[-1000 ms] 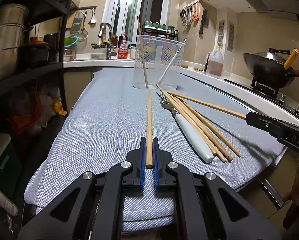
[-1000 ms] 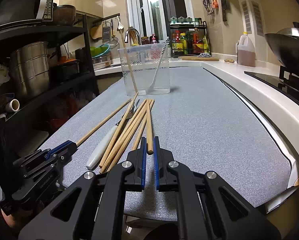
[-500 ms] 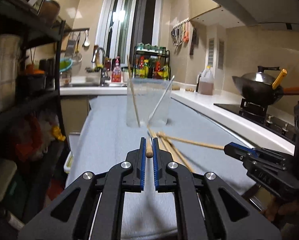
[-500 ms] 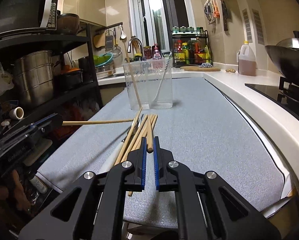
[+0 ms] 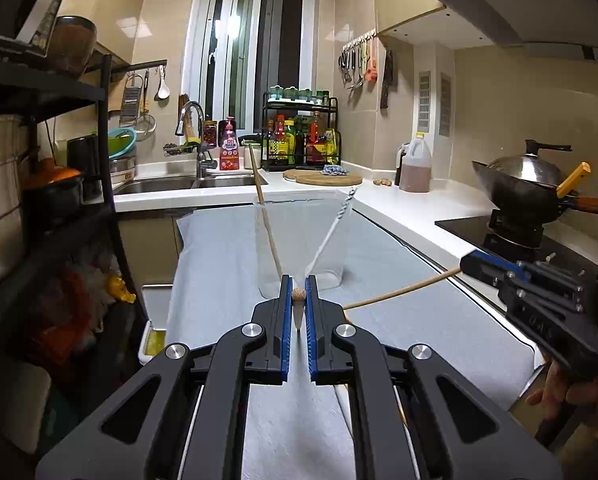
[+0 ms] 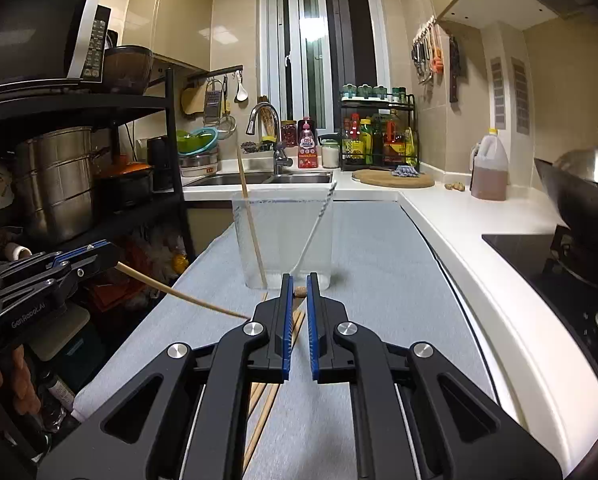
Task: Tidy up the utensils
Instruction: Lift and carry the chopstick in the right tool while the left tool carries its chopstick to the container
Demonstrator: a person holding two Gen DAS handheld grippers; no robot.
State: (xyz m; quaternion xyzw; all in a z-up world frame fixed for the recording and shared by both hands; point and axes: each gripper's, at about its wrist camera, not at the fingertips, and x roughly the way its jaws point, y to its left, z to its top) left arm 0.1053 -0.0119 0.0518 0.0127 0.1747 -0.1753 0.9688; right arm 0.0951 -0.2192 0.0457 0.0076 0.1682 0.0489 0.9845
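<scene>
Left gripper: jaws clamped on a light wooden chopstick, raised off the grey cloth-covered worktop. Right gripper: jaws likewise clamped on a second wooden chopstick. Step in hand: carrying both to the clear plastic container at the worktop's far end. Next: tilt each upright over the rim, then release

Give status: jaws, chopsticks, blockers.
Left gripper and right gripper: each shut on one chopstick, both lifted. Clear container ahead holds a chopstick and fork. Path unobstructed.
</scene>
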